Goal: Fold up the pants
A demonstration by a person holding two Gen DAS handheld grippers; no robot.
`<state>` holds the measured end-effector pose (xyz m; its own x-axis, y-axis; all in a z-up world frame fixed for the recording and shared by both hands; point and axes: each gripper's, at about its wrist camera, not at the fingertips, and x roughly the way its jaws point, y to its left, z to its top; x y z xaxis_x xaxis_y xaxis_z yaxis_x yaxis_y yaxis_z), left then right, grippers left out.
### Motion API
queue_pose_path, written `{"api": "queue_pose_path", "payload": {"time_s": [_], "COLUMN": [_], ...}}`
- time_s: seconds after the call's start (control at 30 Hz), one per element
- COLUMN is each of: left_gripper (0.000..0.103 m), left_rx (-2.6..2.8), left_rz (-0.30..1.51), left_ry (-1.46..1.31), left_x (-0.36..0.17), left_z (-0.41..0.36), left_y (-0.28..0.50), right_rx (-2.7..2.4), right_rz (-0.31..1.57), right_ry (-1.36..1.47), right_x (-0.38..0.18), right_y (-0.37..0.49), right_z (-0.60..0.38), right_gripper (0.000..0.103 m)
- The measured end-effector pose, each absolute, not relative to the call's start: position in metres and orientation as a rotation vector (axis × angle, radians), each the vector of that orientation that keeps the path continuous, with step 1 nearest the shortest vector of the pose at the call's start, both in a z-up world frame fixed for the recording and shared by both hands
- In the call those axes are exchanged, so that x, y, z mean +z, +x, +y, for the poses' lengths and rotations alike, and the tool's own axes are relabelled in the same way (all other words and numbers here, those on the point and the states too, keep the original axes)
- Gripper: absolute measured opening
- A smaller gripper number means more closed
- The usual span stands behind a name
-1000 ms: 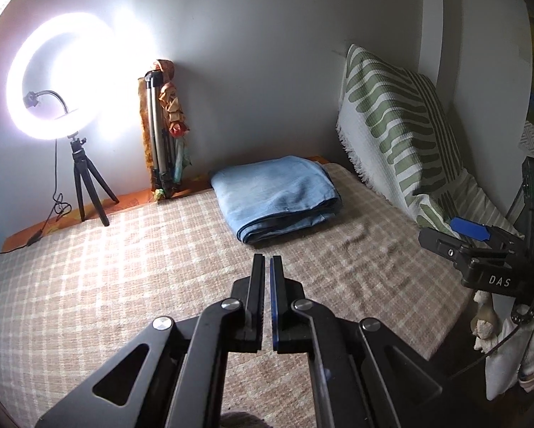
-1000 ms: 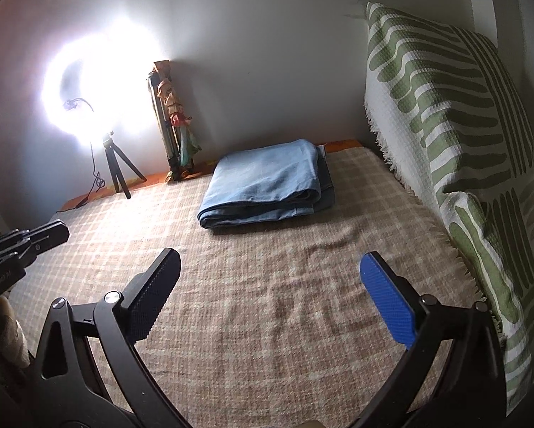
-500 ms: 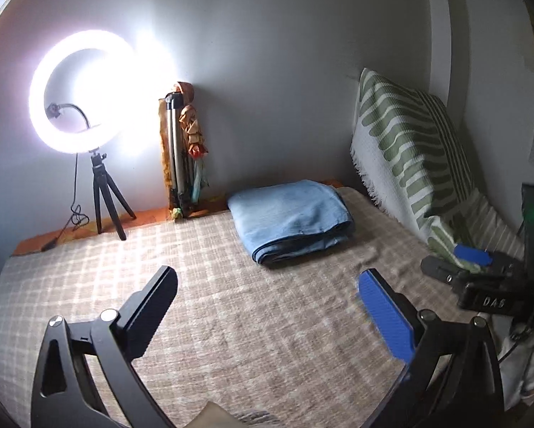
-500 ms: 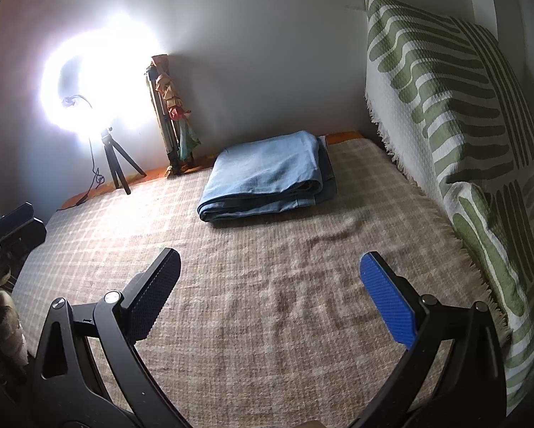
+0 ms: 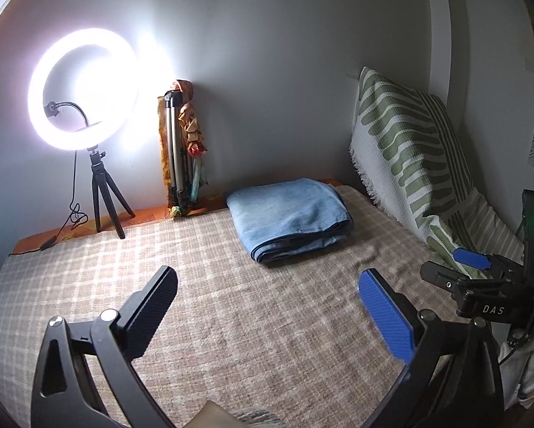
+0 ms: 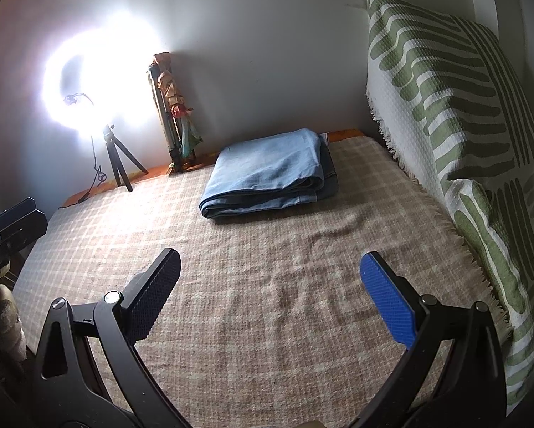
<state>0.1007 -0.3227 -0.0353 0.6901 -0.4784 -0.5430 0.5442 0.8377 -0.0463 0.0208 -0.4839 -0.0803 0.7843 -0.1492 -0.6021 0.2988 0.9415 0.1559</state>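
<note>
Folded pants (image 5: 290, 219) lie at my twelve o'clock on the bed (image 5: 231, 321); my left tool (image 5: 267, 308) and right tool (image 6: 270, 292) are both spread, empty.

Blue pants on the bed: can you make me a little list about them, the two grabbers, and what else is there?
pants: blue pants, folded in a stack, lying on the checked blanket
left gripper: open, empty, apart from the pants
right gripper: open, empty, apart from the pants
behind pants: lit ring light, folded tripod
right side: green striped throw
</note>
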Motion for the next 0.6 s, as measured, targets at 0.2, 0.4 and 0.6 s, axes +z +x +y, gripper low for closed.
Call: {"api": "queue_pose_path", "payload": {"time_s": [0.2,0.4,0.6], "left_gripper": [0.103,0.103,0.103], "left_rx": [-0.573,-0.575,-0.572], "left_rz": [0.583,0.592,0.586], "left_ry": [0.124,0.123,0.116], "left_x": [-0.0383,-0.0402,-0.0444], "left_z": [-0.3233,-0.3241,-0.3226], "left_y": [0.1023,0.1043,0.105], "right_rx": [-0.241,-0.241,-0.238], "right_rz": [0.628,0.63,0.639], "right_ry": [0.252,0.25,0.257], "right_x": [-0.0806,-0.0811,-0.0862], "right_y": [0.0253,0.0254,0.0266], "right_z": [-0.4864,-0.4861,-0.4896], "right_gripper": [0.103,0.103,0.103]}}
